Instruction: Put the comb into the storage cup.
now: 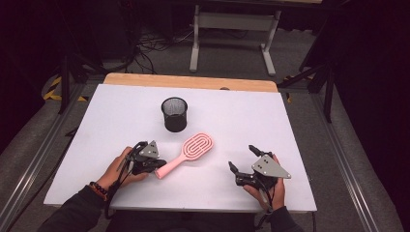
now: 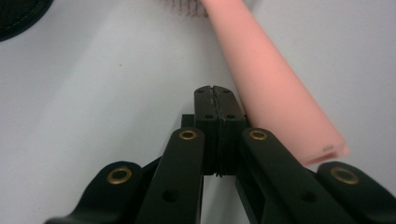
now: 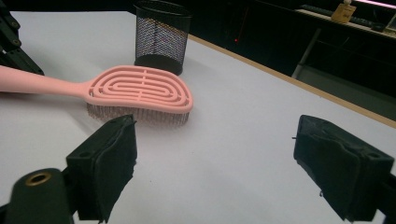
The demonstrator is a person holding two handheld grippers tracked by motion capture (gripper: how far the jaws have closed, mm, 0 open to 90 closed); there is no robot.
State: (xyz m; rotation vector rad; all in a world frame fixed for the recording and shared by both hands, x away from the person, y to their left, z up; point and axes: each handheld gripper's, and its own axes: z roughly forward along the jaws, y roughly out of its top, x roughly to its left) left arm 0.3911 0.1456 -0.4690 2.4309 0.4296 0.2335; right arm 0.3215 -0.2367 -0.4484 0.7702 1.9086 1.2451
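Pink hairbrush [image 1: 189, 153]: flat on table [image 1: 106, 125], bristles down, at 5 o'clock of mesh cup [image 1: 174, 114]; not lifted. Left gripper [image 2: 218, 100]: jaws closed, empty, beside handle. Right gripper [image 1: 243, 159]: jaws wide, idle. Grasp, likely cup placement remain.

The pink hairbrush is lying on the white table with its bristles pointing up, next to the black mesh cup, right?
Not quite. The pink plastic hairbrush lies on the white table near the black wire-mesh cup, but its bristles point down onto the table and its slotted back faces up. The right gripper view shows this.
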